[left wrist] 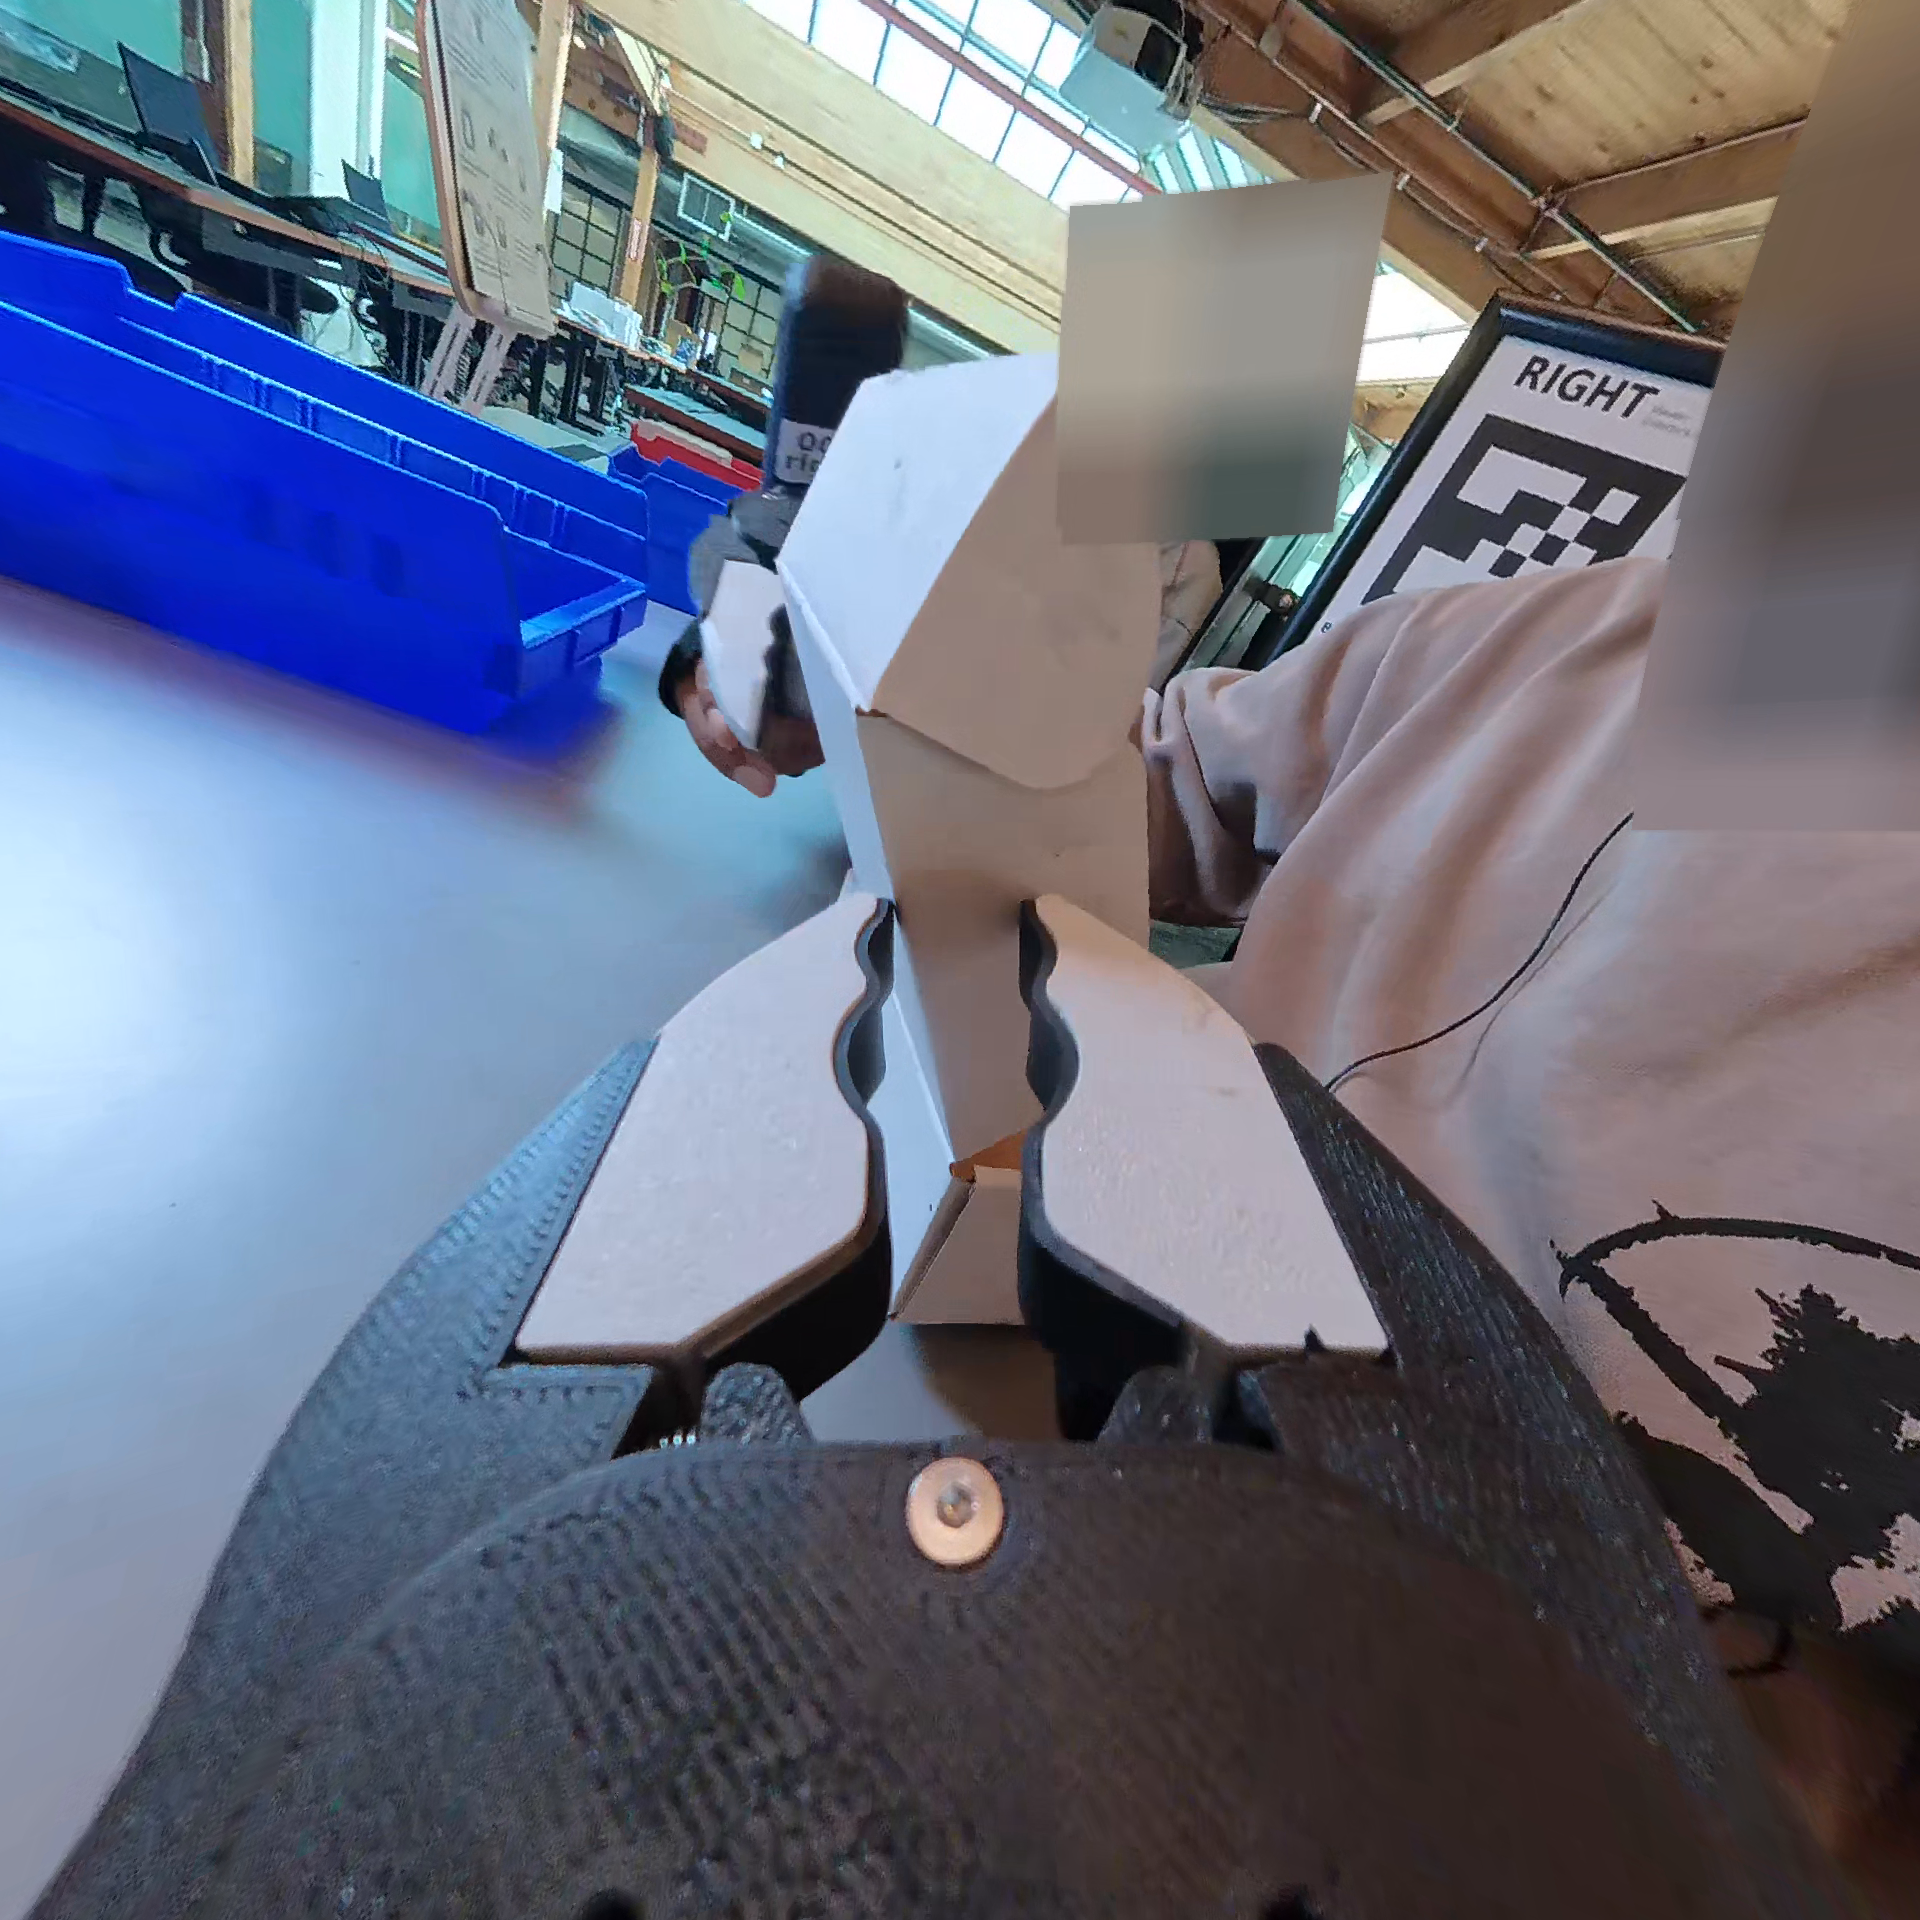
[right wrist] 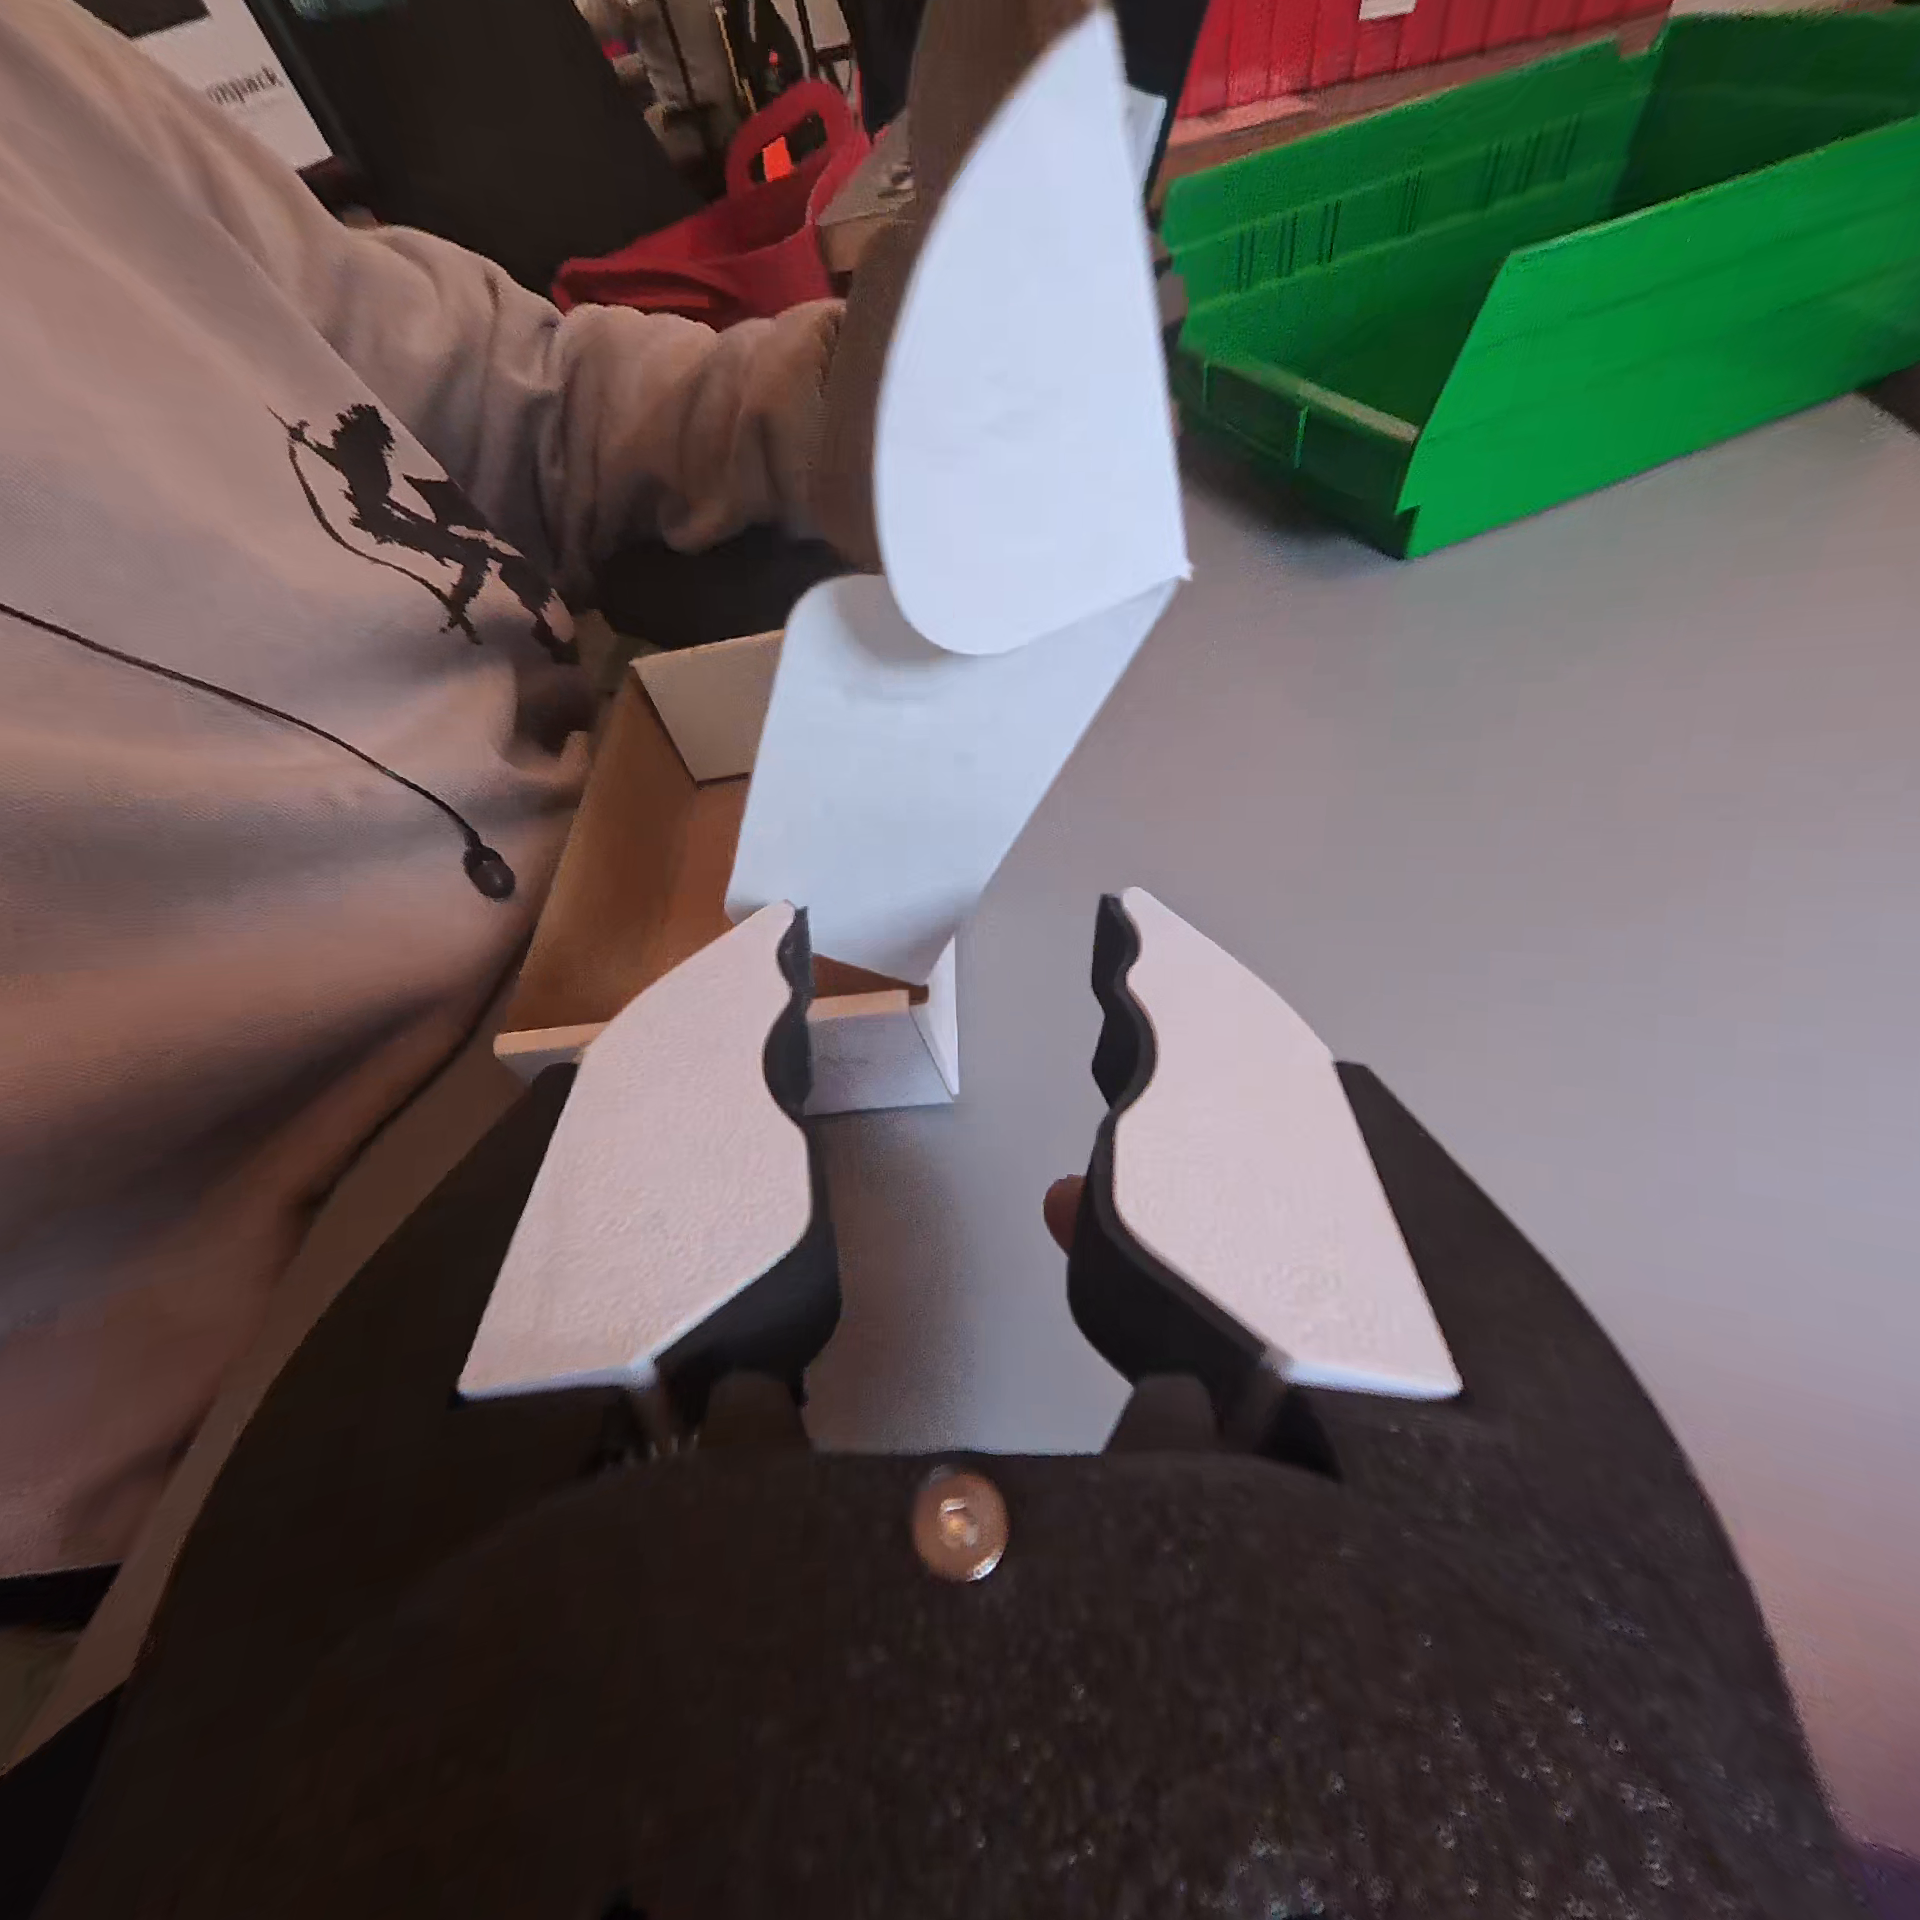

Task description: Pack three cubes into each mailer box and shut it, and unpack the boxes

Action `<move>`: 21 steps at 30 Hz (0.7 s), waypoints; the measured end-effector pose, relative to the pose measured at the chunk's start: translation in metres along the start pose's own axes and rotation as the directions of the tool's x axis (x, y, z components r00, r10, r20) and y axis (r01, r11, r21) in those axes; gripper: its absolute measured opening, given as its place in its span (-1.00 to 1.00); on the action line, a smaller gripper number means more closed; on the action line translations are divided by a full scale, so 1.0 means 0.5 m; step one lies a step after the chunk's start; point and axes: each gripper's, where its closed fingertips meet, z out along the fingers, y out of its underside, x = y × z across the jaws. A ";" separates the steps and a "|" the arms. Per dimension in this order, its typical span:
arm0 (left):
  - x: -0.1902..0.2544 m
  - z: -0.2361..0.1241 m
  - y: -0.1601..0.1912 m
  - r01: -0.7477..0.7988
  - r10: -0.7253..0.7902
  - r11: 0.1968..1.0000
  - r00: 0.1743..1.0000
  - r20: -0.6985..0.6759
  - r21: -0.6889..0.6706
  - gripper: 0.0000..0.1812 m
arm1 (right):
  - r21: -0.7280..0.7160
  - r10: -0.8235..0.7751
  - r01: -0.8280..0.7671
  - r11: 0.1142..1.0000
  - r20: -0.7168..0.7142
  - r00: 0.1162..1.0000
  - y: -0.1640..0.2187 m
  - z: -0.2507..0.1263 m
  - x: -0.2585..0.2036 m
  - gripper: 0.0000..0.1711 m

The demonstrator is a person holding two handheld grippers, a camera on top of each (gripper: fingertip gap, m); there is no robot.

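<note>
A white mailer box (right wrist: 883,1060) lies open on the grey table, against the person's body. Its brown inside (right wrist: 644,852) shows no cubes where I can see it. Its lid (right wrist: 894,769) stands raised, with a rounded flap (right wrist: 1018,416) at the top. In the left wrist view the lid (left wrist: 935,540) rises straight ahead. My left gripper (left wrist: 956,914) has closed in on the box's end corner (left wrist: 956,1247), with cardboard between the fingers. My right gripper (right wrist: 945,925) is open and empty, its left fingertip just beside the lid's lower edge. It also shows past the lid in the left wrist view (left wrist: 743,665).
Blue bins (left wrist: 312,499) stand at the table's left side and green bins (right wrist: 1558,312) at its right, with a red bin (right wrist: 1403,42) behind. The person's beige sweatshirt (right wrist: 208,520) fills the near side. A board with a black-and-white marker (left wrist: 1538,478) stands behind. Across from one pair of fingers to the other is roughly 15 centimetres.
</note>
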 end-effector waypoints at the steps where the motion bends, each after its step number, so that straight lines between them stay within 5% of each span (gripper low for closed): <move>1: 0.002 0.003 0.003 0.002 -0.002 1.000 1.000 -0.009 -0.008 -0.75 | 0.006 0.043 -0.044 0.999 0.024 0.999 0.004 -0.005 0.004 -0.31; 6: 0.012 0.014 0.011 -0.004 0.003 1.000 0.999 -0.050 -0.028 -0.78 | 0.110 0.154 -0.173 0.979 0.164 0.974 -0.011 -0.009 0.011 -0.28; 11: 0.026 0.020 0.007 -0.045 0.043 0.998 0.997 -0.060 -0.034 -0.75 | 0.116 0.107 -0.147 0.982 0.301 0.948 -0.041 0.016 -0.032 -0.52; 16: 0.050 0.018 0.007 -0.190 0.189 0.976 0.982 -0.018 -0.103 -0.72 | 0.000 -0.089 0.090 0.996 0.164 0.982 -0.027 0.036 -0.065 -0.66; 21: 0.080 0.023 0.034 -0.345 0.354 0.906 0.935 -0.007 -0.246 -0.76 | -0.176 -0.362 0.357 0.917 0.003 0.932 -0.015 0.043 -0.099 -0.67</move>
